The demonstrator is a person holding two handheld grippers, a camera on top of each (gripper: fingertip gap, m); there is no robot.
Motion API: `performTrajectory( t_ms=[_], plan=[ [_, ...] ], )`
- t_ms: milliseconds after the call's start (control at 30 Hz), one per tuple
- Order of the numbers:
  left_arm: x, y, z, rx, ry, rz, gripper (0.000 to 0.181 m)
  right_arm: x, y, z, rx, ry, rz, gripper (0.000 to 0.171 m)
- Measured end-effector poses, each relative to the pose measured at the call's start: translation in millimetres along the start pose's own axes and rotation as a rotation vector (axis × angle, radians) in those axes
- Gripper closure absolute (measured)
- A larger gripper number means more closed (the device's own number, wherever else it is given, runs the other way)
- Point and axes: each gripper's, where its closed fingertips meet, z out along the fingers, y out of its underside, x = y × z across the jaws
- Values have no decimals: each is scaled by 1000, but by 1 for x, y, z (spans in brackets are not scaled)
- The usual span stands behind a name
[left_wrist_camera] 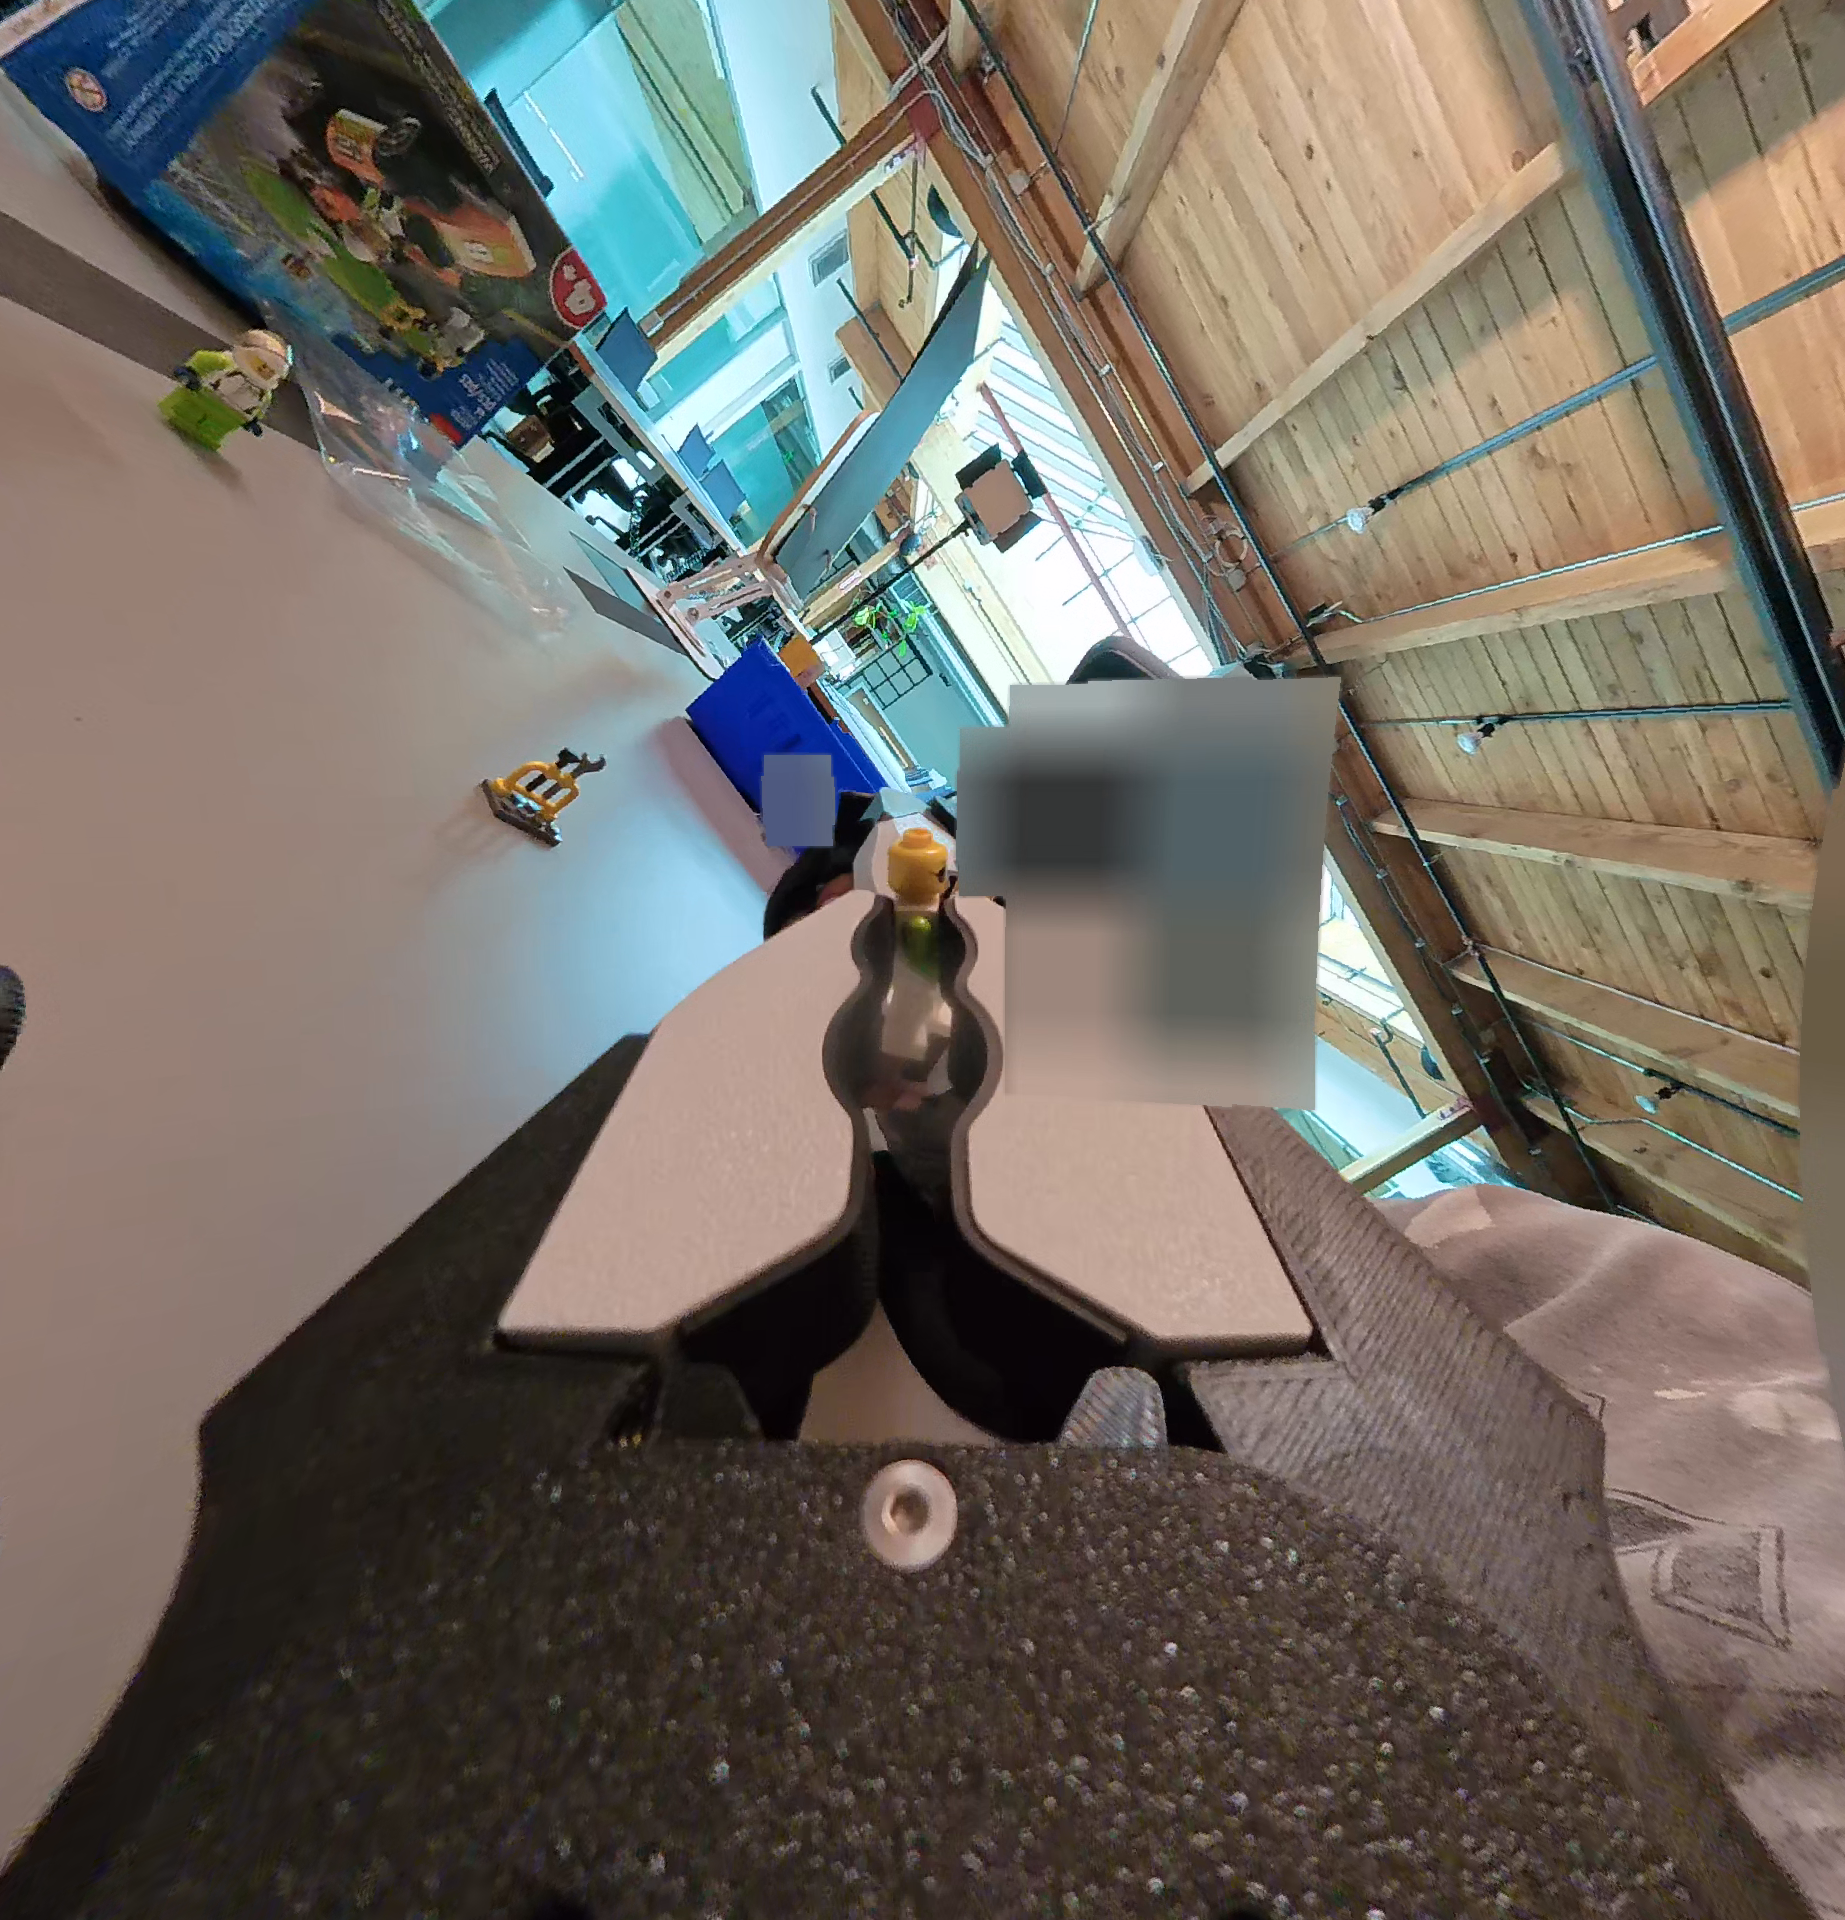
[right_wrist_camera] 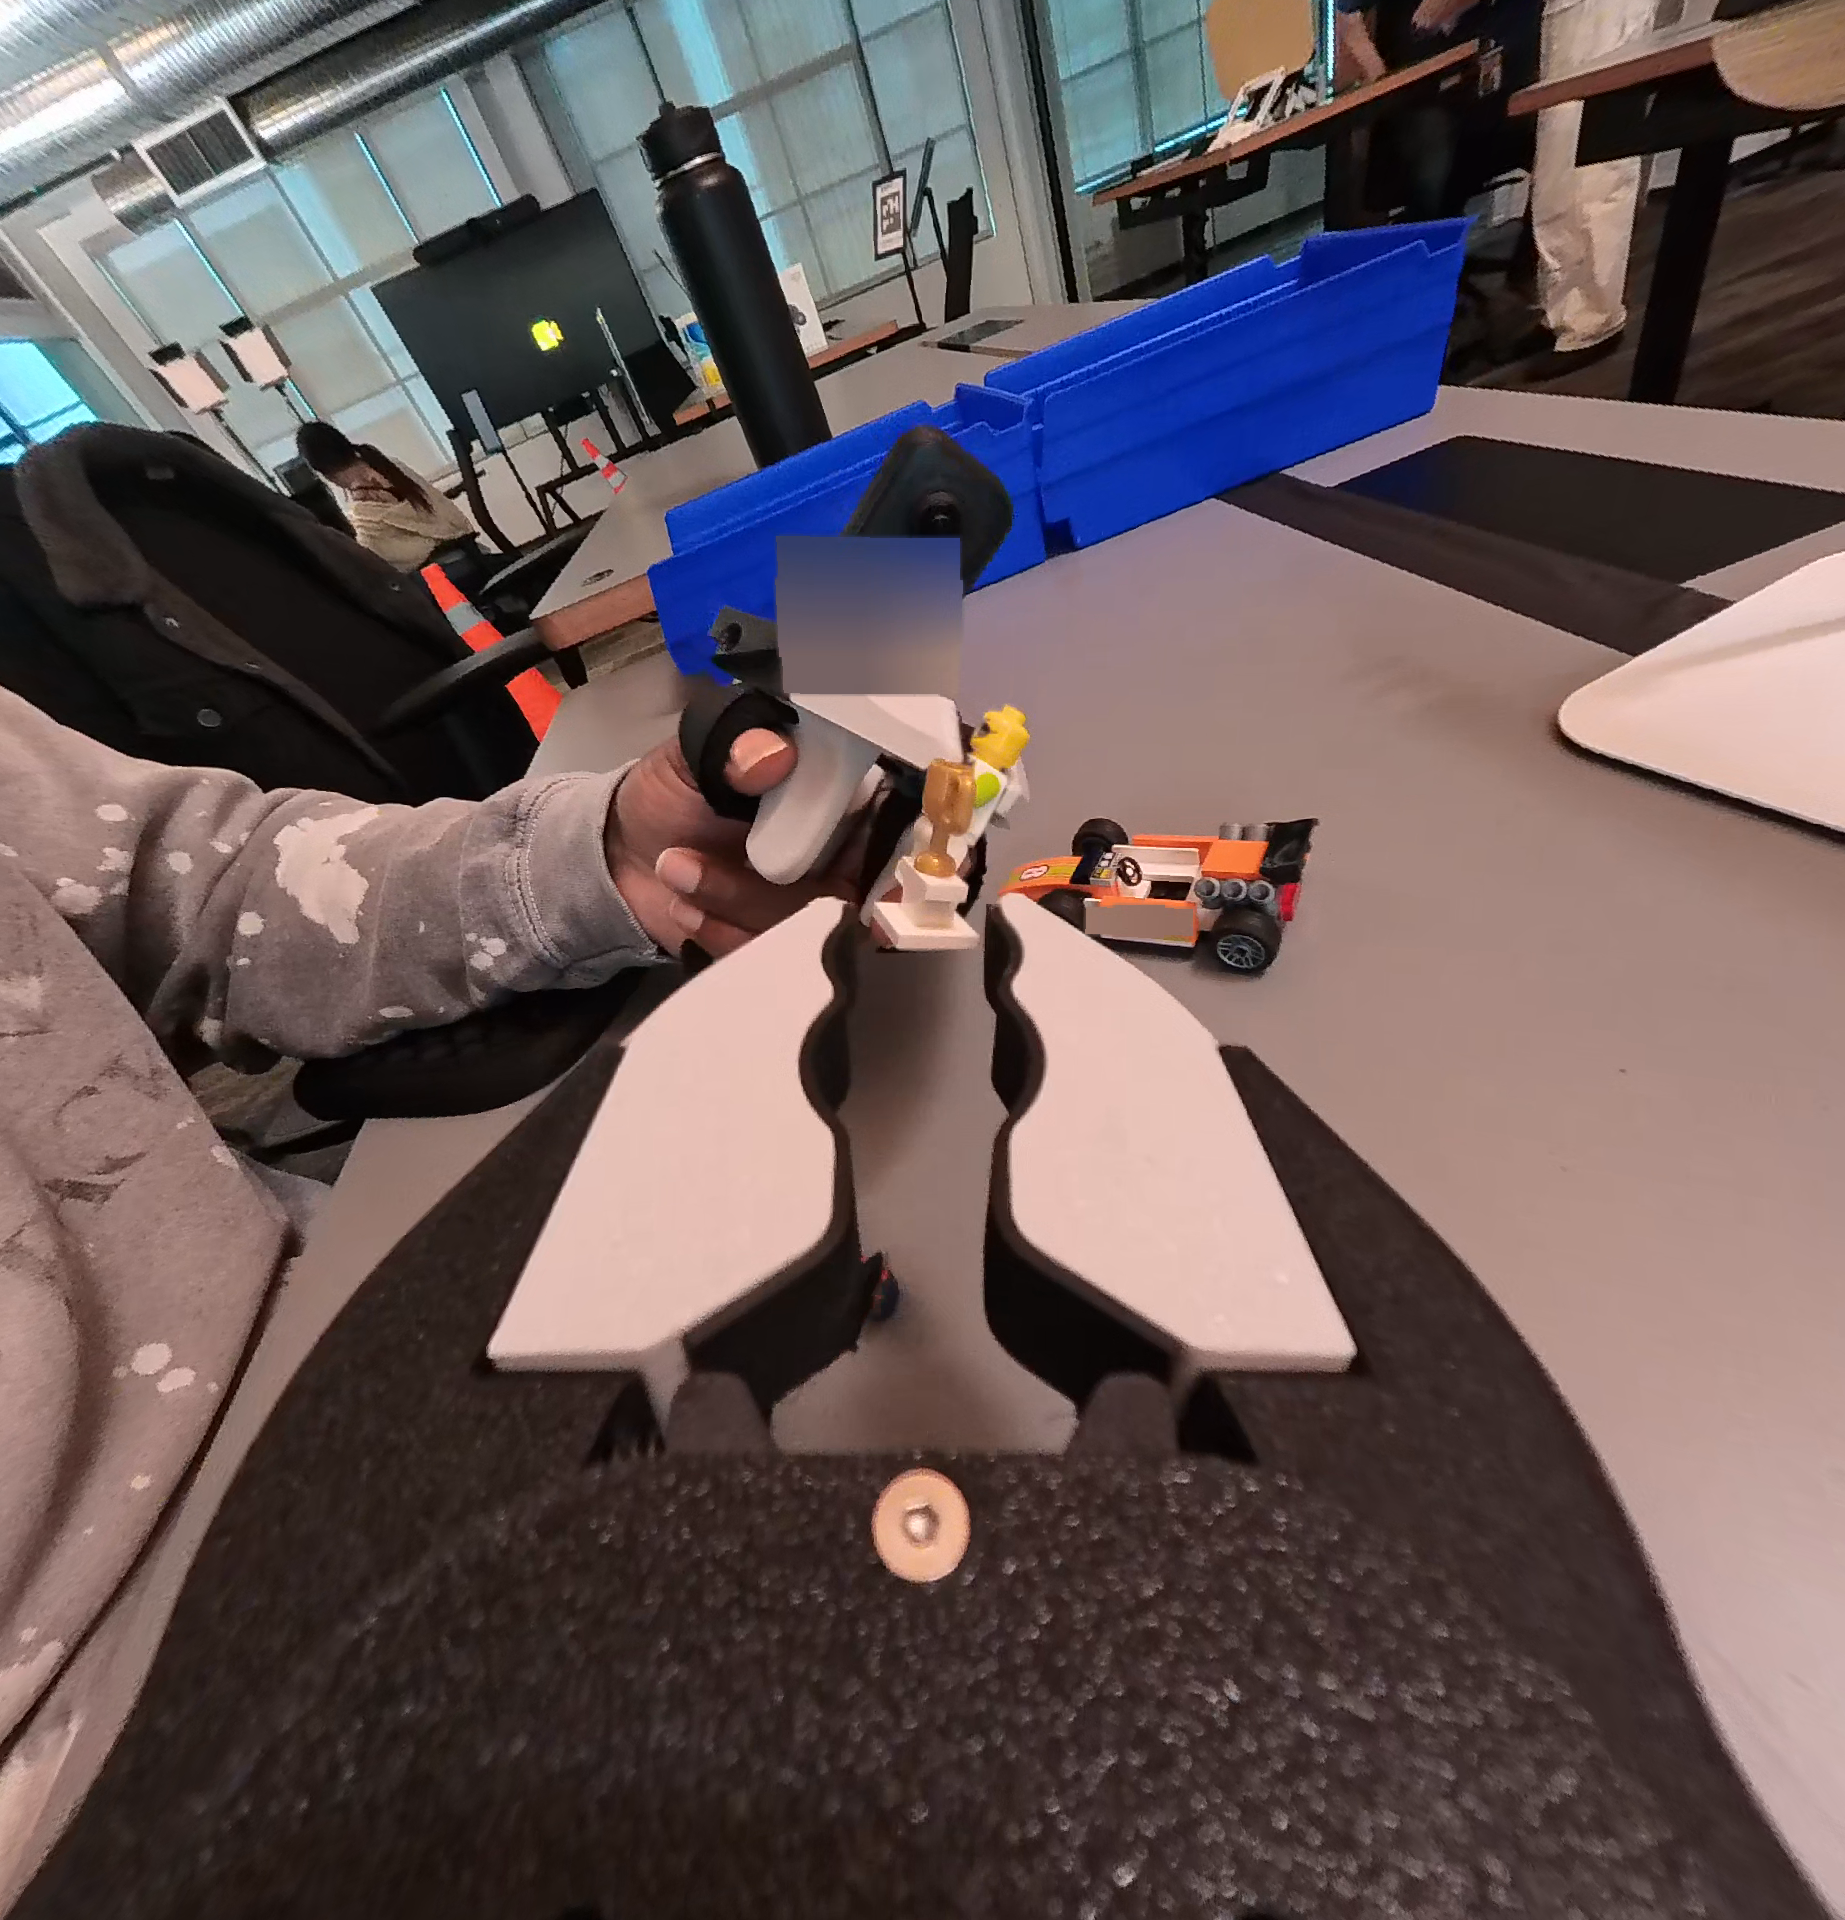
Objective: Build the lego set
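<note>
Looking along the left hand-held gripper [left_wrist_camera: 913, 935] in the left wrist view, we find its jaws closed on a minifigure [left_wrist_camera: 915, 961]. The figure's long axis runs along the fingers, its yellow head clear of the tips and pointing away from the camera. On the worktop [left_wrist_camera: 222, 779], far left, stand a second minifigure [left_wrist_camera: 227, 387], a small yellow assembly [left_wrist_camera: 539, 792] and the set's box [left_wrist_camera: 305, 197], all well apart from this gripper.

In the right wrist view, the right hand-held gripper [right_wrist_camera: 916, 920] is open and empty. The held minifigure [right_wrist_camera: 985, 779] lies straight ahead, just beyond the fingertips, tilted to the right. This view alone shows a gold trophy [right_wrist_camera: 947, 805] on a white base [right_wrist_camera: 926, 914] at the figure's near side; we cannot tell whether they touch. It also shows the orange race car [right_wrist_camera: 1172, 883] to the right and the hand [right_wrist_camera: 689, 842] carrying the left gripper. We judge the right gripper nearer the trophy.
</note>
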Motion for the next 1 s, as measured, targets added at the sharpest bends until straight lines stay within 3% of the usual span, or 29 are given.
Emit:
performTrajectory(
  t_ms=[567, 1000],
  plan=[
    [-11, 13, 5, -79, -108, 155, 173, 10, 1, -1, -19, 103, -97, 150],
    [-18, 9, 1, -66, -127, 164, 173, 75, -12, -56, 45, 407, -87, 153]
  ],
)
